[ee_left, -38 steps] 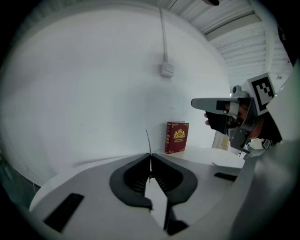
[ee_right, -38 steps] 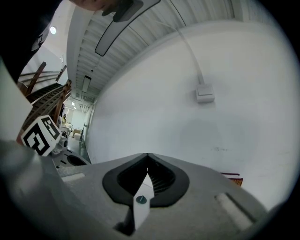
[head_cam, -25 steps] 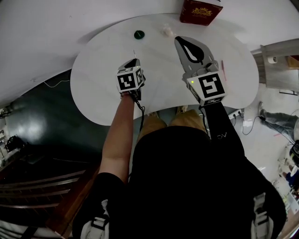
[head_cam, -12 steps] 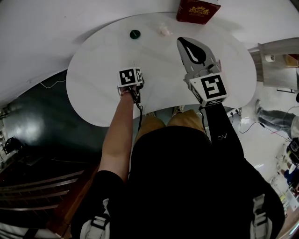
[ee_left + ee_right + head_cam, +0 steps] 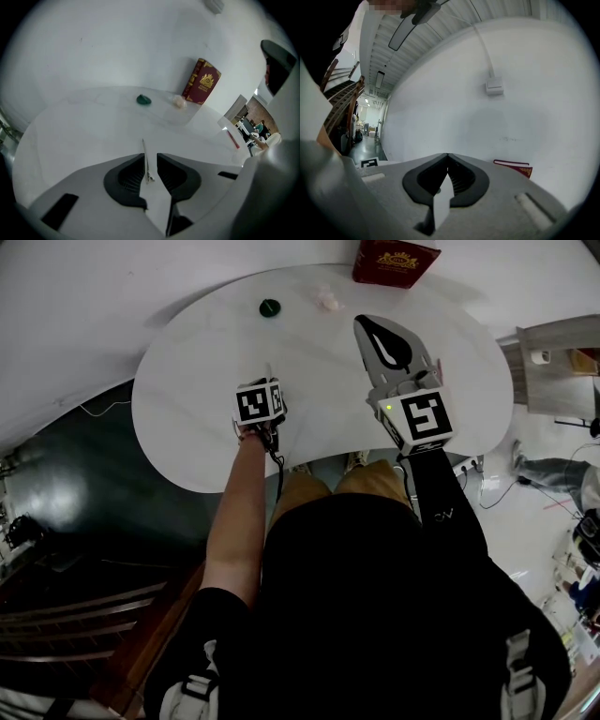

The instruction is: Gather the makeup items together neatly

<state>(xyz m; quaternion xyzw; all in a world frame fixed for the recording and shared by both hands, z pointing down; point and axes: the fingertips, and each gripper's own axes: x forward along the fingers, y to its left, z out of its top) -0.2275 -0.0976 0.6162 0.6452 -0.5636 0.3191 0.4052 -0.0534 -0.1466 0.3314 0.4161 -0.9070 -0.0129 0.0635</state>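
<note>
Left hand-held gripper: the left hand-held gripper (image 5: 150, 155) is pointed steeply down at the white table (image 5: 187, 418). Its jaws have just been opening and are parted by a narrow gap, and nothing is clamped.
Task's thing: a thin metal stick (image 5: 146, 160) is seen inside that gap, close against the left pad and apart from the right one.
Long axis: the stick runs along the line of the jaws, and its tip reaches past them toward the far side of the table.
Right hand-held gripper: the right hand-held gripper (image 5: 448, 154) is held about level above the table and aimed at the wall. Its jaws are closed tip to tip with nothing between them.
Other makeup items: a small green round item (image 5: 144, 100) and a pale puff (image 5: 178, 101) lie near each other by the far edge, well apart from the stick. A pink pencil-like stick (image 5: 233, 139) lies near the right edge.
Red book: a red book (image 5: 201, 82) is stood upright just beside the puff.
Nearer hand: the left gripper is judged nearer to the green item, the right to the pink stick.
In the way: nothing is seen lying between the stick and the far group.
Progress: the items are spread out, so the gathering is judged unfinished.
</note>
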